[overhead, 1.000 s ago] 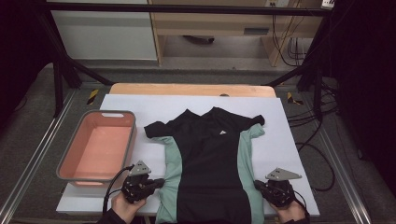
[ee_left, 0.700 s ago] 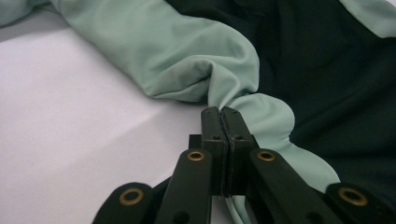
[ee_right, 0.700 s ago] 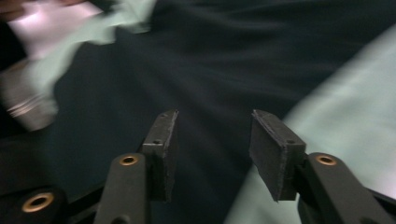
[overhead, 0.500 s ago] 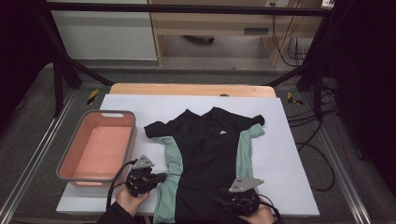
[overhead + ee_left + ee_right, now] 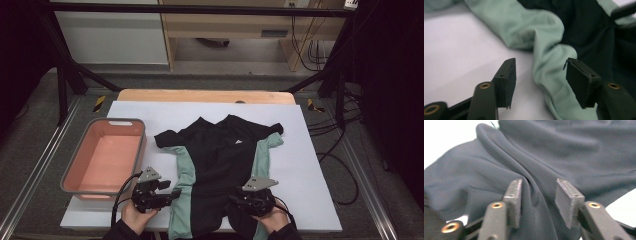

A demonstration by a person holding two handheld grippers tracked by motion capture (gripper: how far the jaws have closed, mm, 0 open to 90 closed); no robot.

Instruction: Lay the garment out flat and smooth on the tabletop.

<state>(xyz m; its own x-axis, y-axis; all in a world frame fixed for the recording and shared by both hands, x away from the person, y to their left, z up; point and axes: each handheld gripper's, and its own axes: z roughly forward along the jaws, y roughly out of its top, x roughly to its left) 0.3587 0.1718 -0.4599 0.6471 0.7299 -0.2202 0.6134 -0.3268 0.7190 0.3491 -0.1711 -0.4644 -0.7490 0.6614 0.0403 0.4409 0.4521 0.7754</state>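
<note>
Black fingers (image 5: 505, 80) of the left gripper (image 5: 172, 192) are seen spread apart, their jaws having just been opening; a twisted fold of the shirt's mint-green side panel (image 5: 549, 72) lies between them, seemingly untouched by either pad. Fingers (image 5: 515, 200) of the right gripper (image 5: 235, 200) are likewise parted and have just been opening, with a ridge of dark fabric running between them; whether the pads still brush it cannot be told with certainty, as the picture is blurred.

Both grippers are held by hands at the near edge of the table, at the hem of the shirt (image 5: 220, 160). This black short-sleeved shirt is spread flat on the white sheet (image 5: 310, 165) at the middle of the table, hem near and collar far. A pink plastic basin (image 5: 85, 172) is stood just beside the sheet's left edge. A wooden table edge (image 5: 200, 95) is visible beyond the sheet's far edge.
</note>
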